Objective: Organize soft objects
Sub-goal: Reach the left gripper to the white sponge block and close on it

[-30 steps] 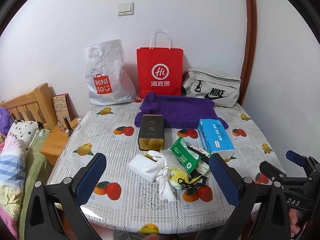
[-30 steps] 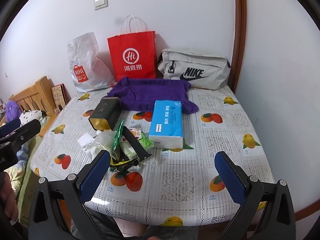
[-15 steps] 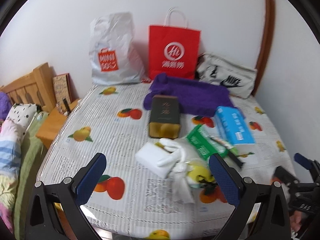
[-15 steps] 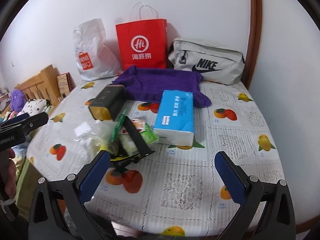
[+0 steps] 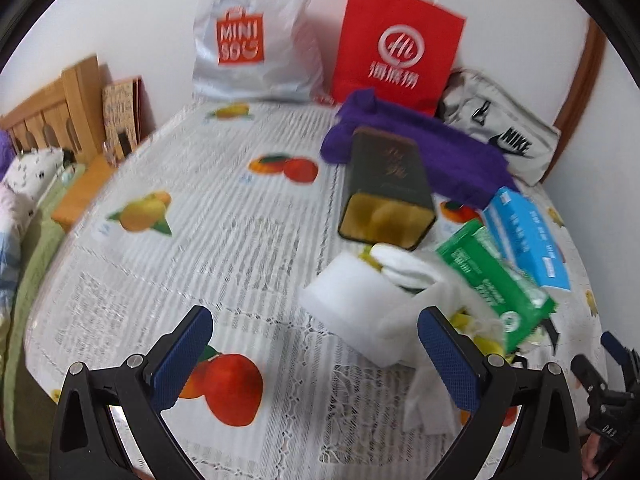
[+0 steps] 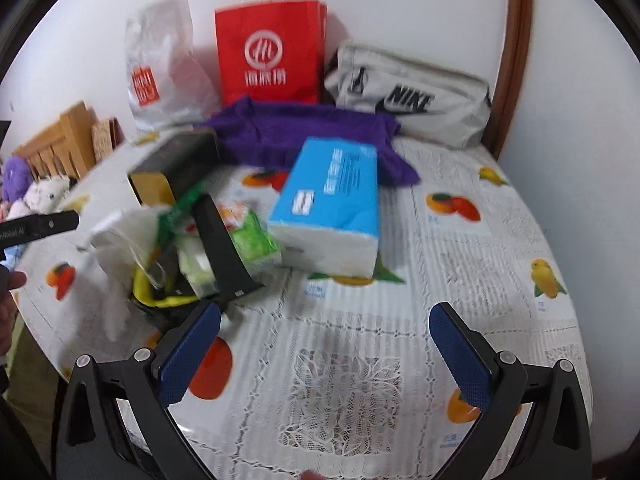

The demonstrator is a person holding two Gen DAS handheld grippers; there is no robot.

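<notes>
A clutter pile lies mid-table: a white foam block, a white cloth, a green wipes pack, a blue tissue pack and a dark tin box. A purple towel is spread behind them. My left gripper is open just in front of the foam block, its right finger beside the cloth. My right gripper is open over bare tablecloth, short of the tissue pack. A black strip rests on the green packs.
A white MINISO bag, a red paper bag and a grey NIKE pouch line the wall. A wooden bed frame and bedding stand left of the table. A brown door frame rises at right.
Both grippers have moved forward and lower toward the pile; objects loom larger. The left one now reaches the foam block. Both stay open.
</notes>
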